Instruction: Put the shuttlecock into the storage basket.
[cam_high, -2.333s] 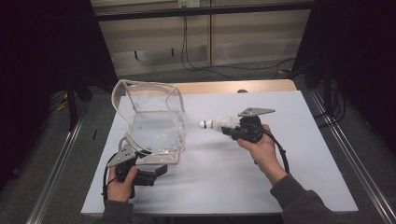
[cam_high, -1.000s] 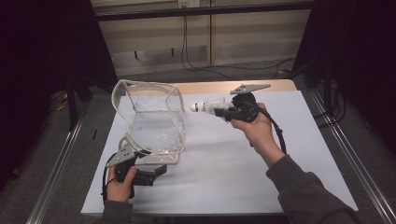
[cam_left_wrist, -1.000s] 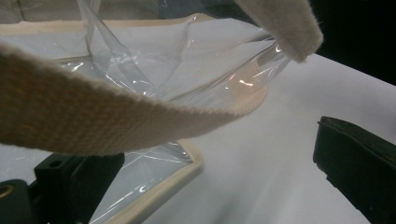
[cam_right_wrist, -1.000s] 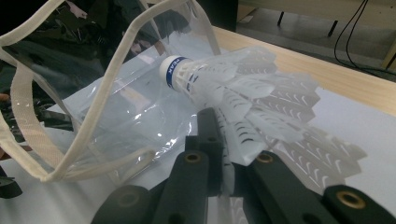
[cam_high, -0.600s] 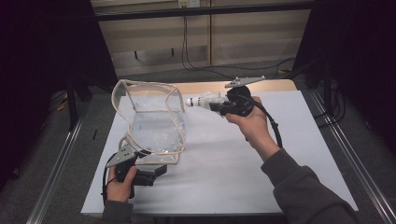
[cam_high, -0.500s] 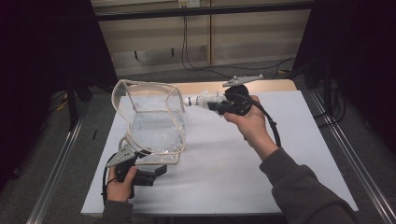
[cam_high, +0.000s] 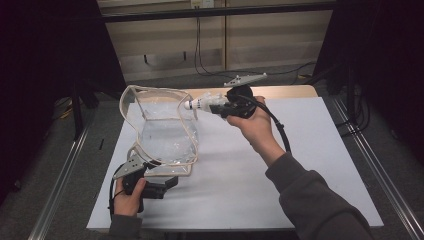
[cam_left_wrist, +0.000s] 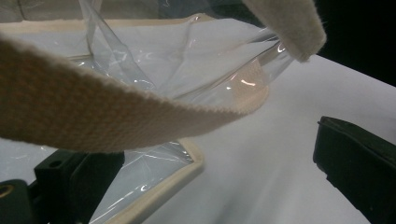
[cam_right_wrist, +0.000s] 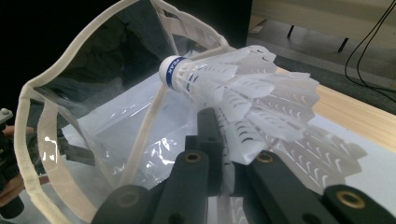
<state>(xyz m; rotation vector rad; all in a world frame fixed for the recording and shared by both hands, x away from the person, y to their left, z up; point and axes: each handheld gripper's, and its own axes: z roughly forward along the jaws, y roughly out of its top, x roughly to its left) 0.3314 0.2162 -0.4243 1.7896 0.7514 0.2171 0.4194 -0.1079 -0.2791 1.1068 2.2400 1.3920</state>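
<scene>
At the near edge of the white counter (cam_high: 310, 165), the left hand (cam_high: 129, 197) holds the left claw (cam_high: 167, 181) low on the surface, beside the bottom corner of the clear plastic bag (cam_high: 167, 137). In the left gripper view the two black jaws stand apart; the bag's cream-trimmed bottom edge (cam_left_wrist: 159, 186) lies by the left jaw, and the right jaw has only bare counter near it. Whether the left jaw touches the plastic I cannot tell, because a woven cream strap (cam_left_wrist: 93, 116) crosses close before the camera.

The bag stands upright on the left part of the counter, with its mouth open to the top and a cream band along its rim (cam_right_wrist: 144, 121).

Farther back, the right hand (cam_high: 257, 127) holds the right claw (cam_high: 220, 107) above the counter, just to the right of the bag's rim. Its jaws are clamped on the white feather skirt of a shuttlecock (cam_high: 202, 103). The rounded cork nose (cam_right_wrist: 171, 70), with a blue band, points to the bag's open mouth and is very near the rim.
</scene>
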